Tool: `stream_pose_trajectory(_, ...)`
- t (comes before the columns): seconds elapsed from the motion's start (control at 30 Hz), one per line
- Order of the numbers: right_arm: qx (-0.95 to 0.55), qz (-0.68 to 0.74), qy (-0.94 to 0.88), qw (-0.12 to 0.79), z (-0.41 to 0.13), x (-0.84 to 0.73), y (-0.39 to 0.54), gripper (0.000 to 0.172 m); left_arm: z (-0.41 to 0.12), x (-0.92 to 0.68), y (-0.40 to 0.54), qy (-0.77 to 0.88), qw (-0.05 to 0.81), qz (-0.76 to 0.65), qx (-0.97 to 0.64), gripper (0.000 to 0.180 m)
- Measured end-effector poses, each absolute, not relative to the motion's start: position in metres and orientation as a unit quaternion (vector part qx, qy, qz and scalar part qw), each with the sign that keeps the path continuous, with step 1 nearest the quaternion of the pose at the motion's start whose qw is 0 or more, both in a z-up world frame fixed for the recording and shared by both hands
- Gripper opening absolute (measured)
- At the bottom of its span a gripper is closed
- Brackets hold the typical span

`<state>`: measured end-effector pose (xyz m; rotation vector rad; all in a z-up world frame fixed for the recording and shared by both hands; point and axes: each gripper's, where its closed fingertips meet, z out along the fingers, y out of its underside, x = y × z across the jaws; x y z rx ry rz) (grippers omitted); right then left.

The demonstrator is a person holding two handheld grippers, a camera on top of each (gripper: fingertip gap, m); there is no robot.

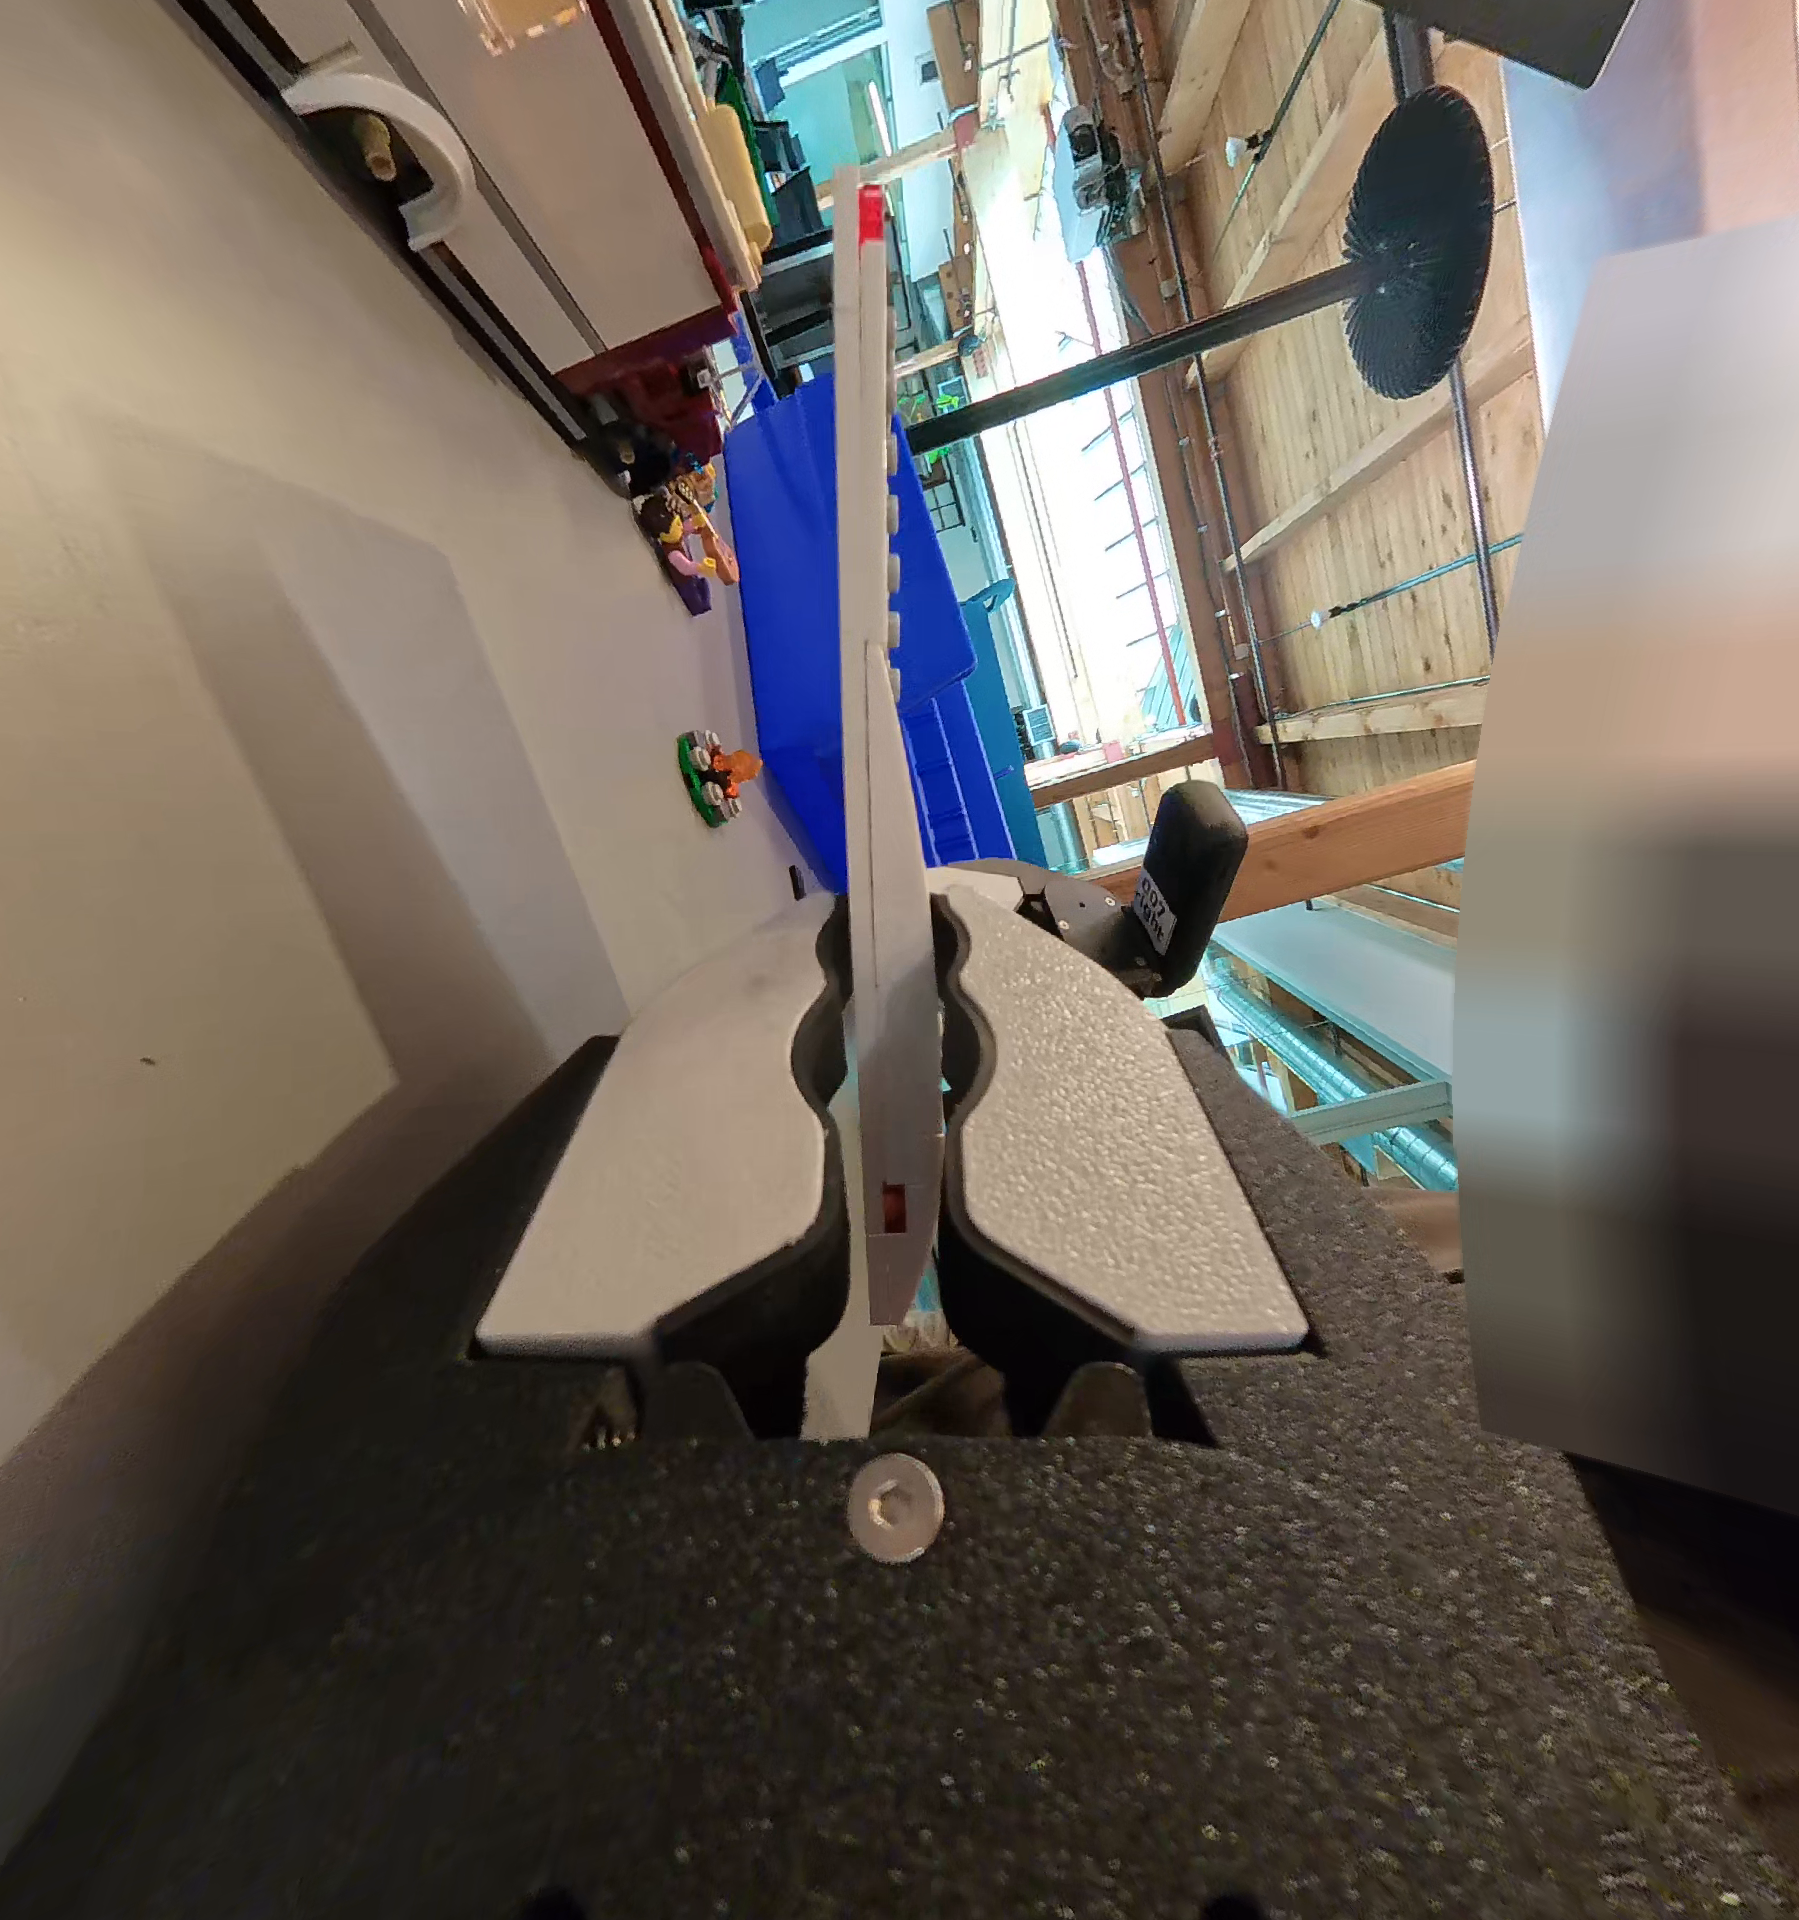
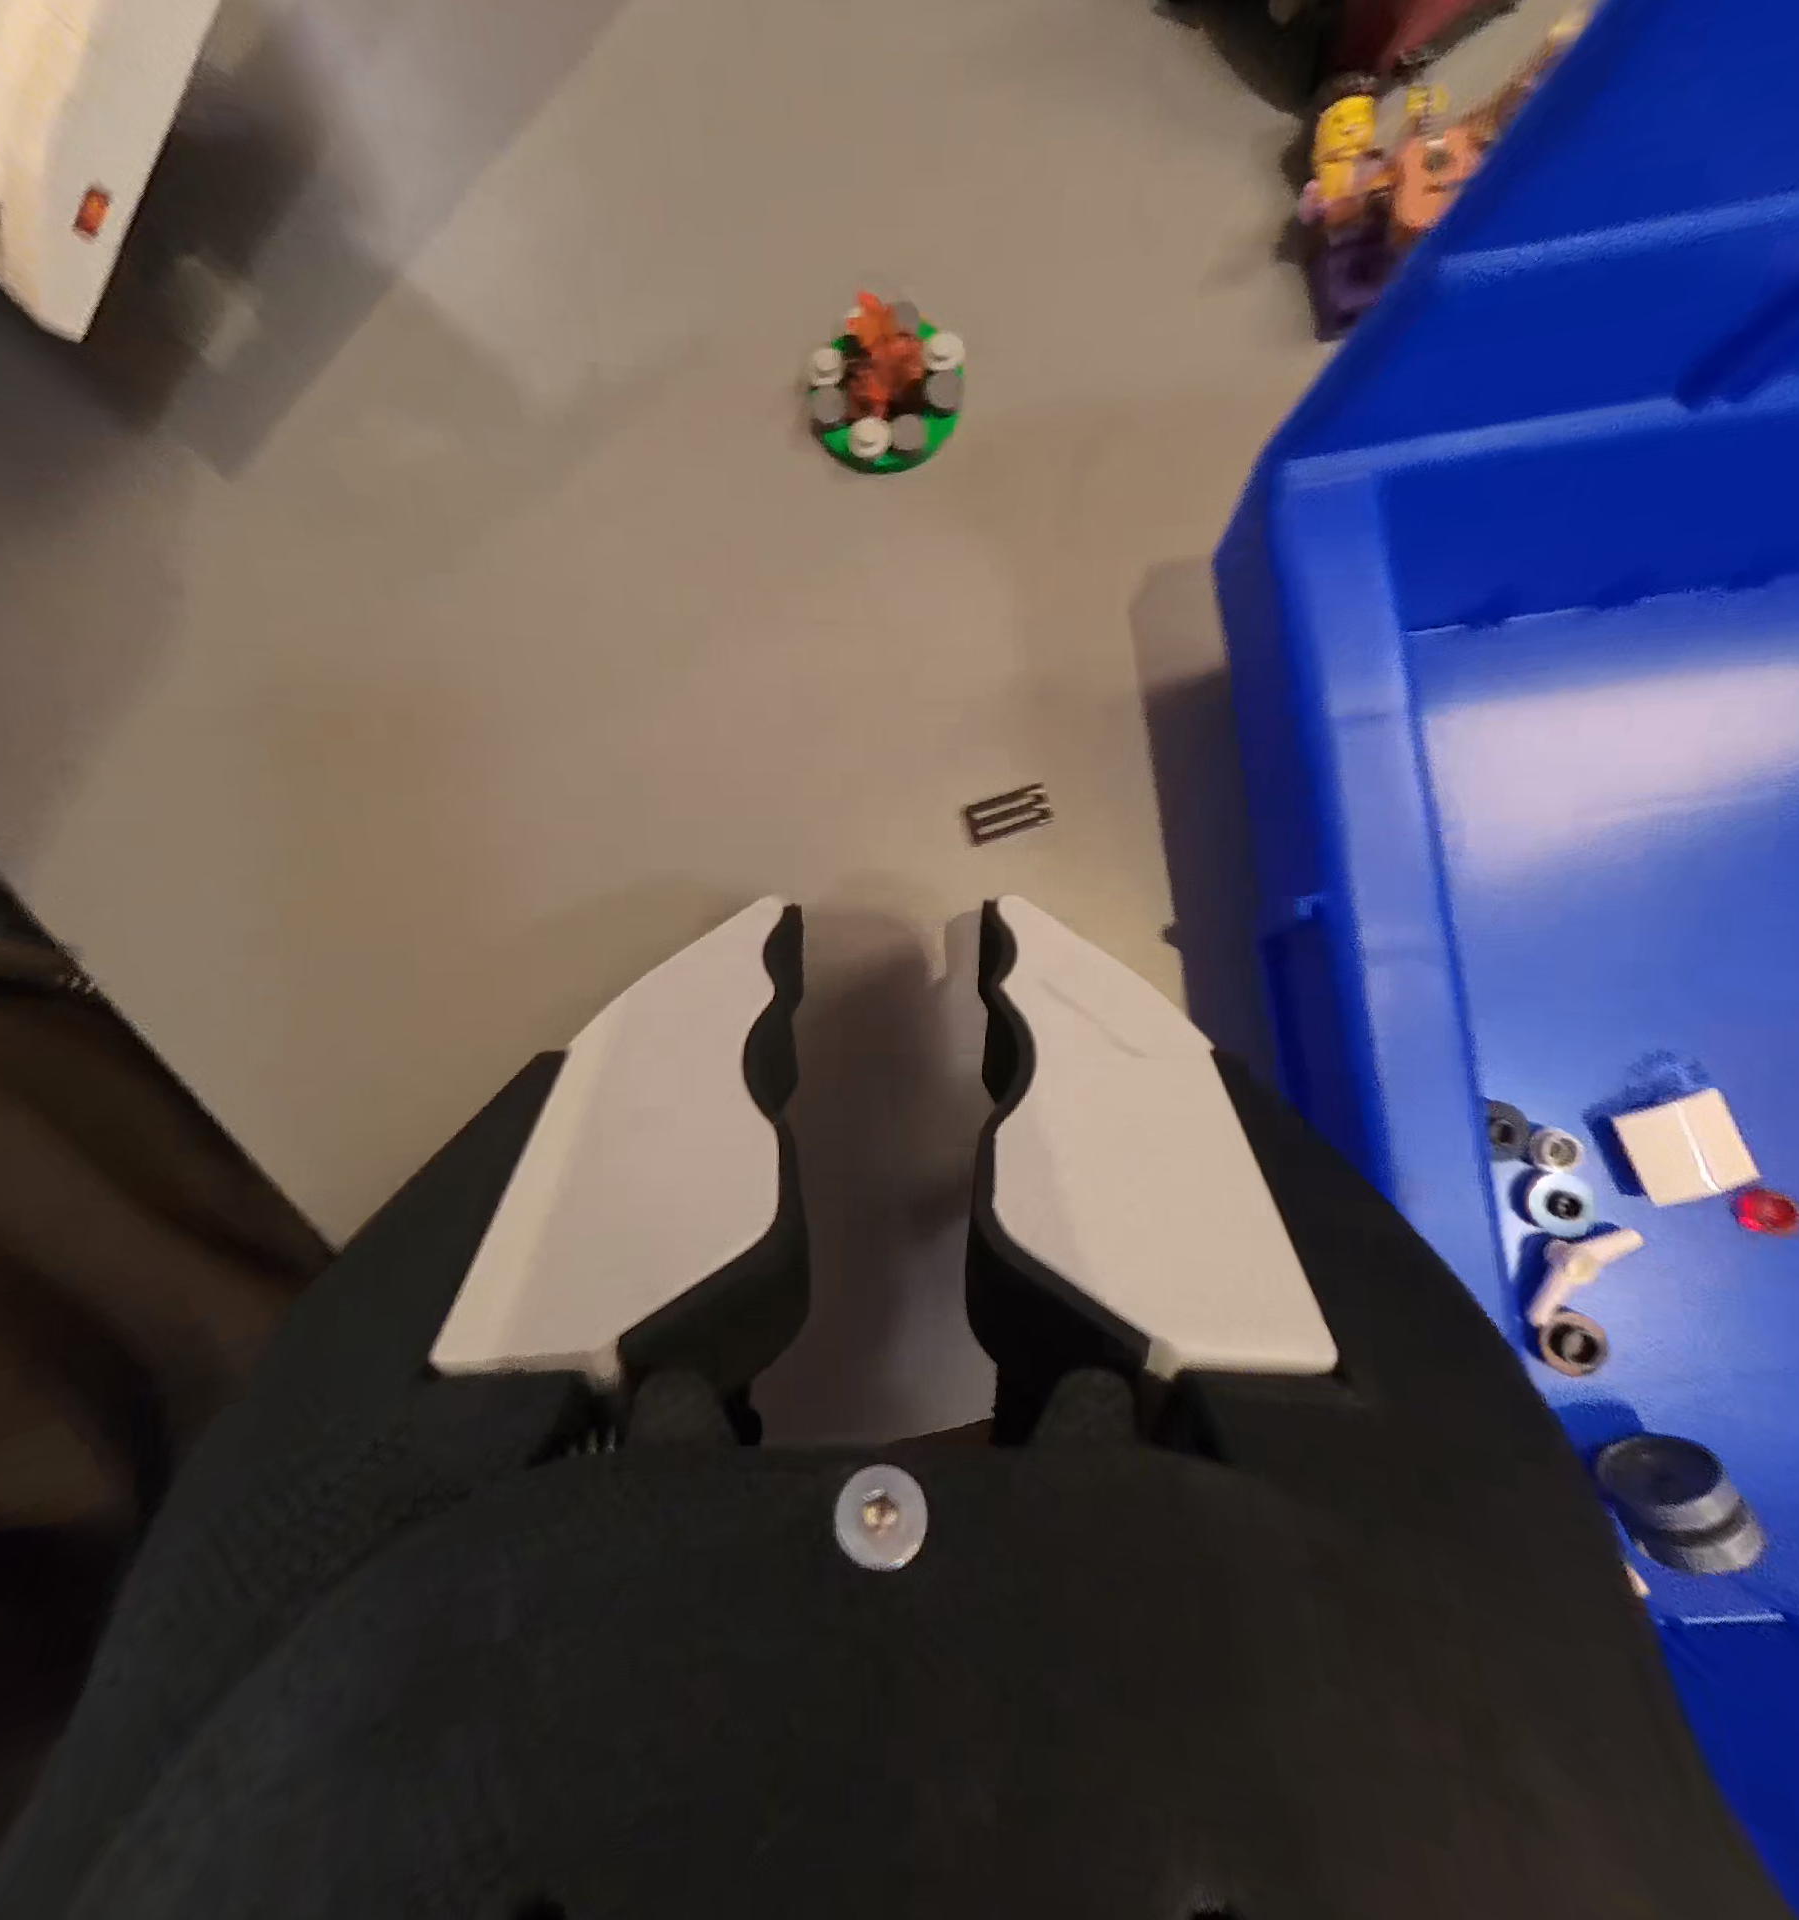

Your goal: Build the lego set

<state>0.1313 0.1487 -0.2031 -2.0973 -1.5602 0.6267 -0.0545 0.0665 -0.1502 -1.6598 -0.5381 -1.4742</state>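
Note:
My left gripper (image 1: 884, 920) is shut on a long flat white brick-built piece (image 1: 869, 540) with a red tip (image 1: 871, 208). Both pads press its sides, and it stands edge-on and reaches far beyond the fingertips. My right gripper (image 2: 890, 914) is open and empty, low over the grey table (image 2: 510, 675). A small black grille piece (image 2: 1009, 812) lies on the table just beyond its right fingertip. The right gripper's black handle (image 1: 1191, 883) shows behind my left fingers.
A blue bin (image 2: 1549, 727) at the right holds small loose parts: a white cube (image 2: 1679, 1158), a red stud (image 2: 1768, 1210) and black wheels (image 2: 1669, 1496). A green campfire build (image 2: 884, 390) and minifigures (image 2: 1373, 187) stand farther off. A white slab (image 2: 43, 156) lies at the far left. The tips of one gripper are about 20 cm away from the tips of the other.

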Motion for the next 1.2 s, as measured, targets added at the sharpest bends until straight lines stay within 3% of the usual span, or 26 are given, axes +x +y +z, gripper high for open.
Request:
stream_pose_trajectory(0.7,-0.749,0.207,-0.577,0.252,-0.216,0.114,0.164,0.020,-0.156,-0.051,0.070,-0.220,0.408,-0.571,-0.677,0.014)
stream_pose_trajectory(0.83,-0.734,0.205,-0.602,0.238,-0.218,0.110,0.161,0.008,-0.157,-0.041,0.065,-0.210,0.377,-0.599,-0.675,0.014)
stream_pose_trajectory(1.03,-0.682,0.198,-0.667,0.224,-0.214,0.098,0.154,0.008,-0.159,-0.031,0.053,-0.164,0.326,-0.619,-0.695,0.014)
stream_pose_trajectory(1.2,-0.564,0.228,-0.755,0.246,-0.177,0.062,0.126,0.007,-0.163,-0.028,0.039,-0.117,0.252,-0.634,-0.722,0.014)
